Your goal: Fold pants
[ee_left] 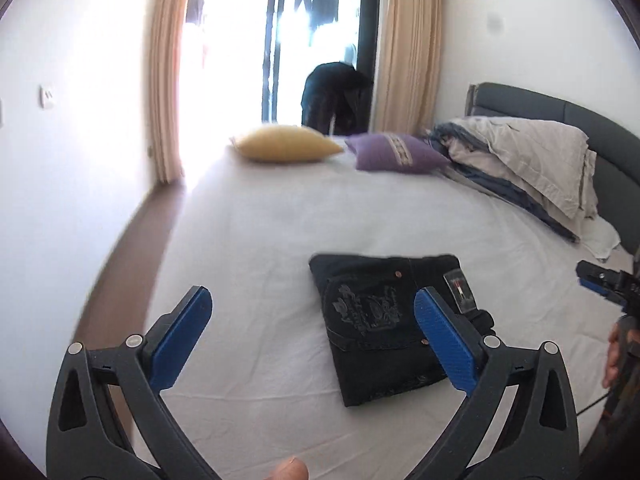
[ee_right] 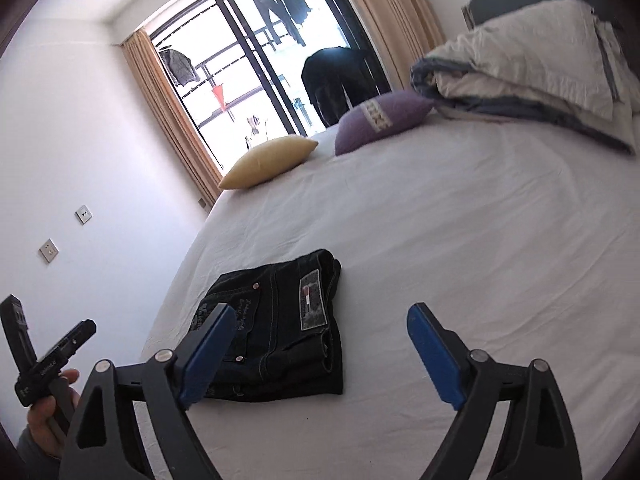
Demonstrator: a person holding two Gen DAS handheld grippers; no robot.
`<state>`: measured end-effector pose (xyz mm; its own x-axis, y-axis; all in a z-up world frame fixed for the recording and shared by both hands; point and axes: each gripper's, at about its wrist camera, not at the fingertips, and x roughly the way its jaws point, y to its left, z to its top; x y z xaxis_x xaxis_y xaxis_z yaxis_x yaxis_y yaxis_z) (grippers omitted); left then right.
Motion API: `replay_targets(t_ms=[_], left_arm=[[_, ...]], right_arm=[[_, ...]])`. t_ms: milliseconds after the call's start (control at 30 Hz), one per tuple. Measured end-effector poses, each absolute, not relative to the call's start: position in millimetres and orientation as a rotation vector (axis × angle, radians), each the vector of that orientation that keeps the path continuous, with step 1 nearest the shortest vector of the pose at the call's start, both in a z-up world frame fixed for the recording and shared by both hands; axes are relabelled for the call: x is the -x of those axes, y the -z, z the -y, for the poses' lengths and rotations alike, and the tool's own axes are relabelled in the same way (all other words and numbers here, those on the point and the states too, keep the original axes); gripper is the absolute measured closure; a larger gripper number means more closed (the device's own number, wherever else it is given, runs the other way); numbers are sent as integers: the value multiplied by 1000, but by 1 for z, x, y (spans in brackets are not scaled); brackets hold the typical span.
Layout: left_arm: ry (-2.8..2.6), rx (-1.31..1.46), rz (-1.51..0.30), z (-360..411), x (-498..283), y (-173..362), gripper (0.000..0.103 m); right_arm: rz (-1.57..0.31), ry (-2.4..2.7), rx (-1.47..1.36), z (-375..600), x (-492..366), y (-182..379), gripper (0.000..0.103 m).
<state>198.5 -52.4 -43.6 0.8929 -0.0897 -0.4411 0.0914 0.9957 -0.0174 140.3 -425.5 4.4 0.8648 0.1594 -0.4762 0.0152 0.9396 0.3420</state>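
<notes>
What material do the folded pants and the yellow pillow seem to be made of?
Folded pants: likely black denim, matte, judging by the contrast stitching, copper rivets and sewn patch. Yellow pillow: probably a smooth woven fabric over soft filling; it looks plump, but blur hides the weave.

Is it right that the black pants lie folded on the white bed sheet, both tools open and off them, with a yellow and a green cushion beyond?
Not quite: the second cushion is purple, not green, as the right wrist view shows. The rest holds: pants folded on the sheet, left tool and right tool open, yellow cushion beyond.
</notes>
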Motion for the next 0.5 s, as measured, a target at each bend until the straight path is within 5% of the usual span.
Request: replay_targets(t_ms=[233, 500], left_arm=[[-43, -171, -179, 103, -73, -40, 0], [11, -161, -286, 119, -14, -60, 0]], right_arm=[[-252, -22, -190, 384, -46, -102, 0], [-248, -38, -115, 355, 0, -135, 0]])
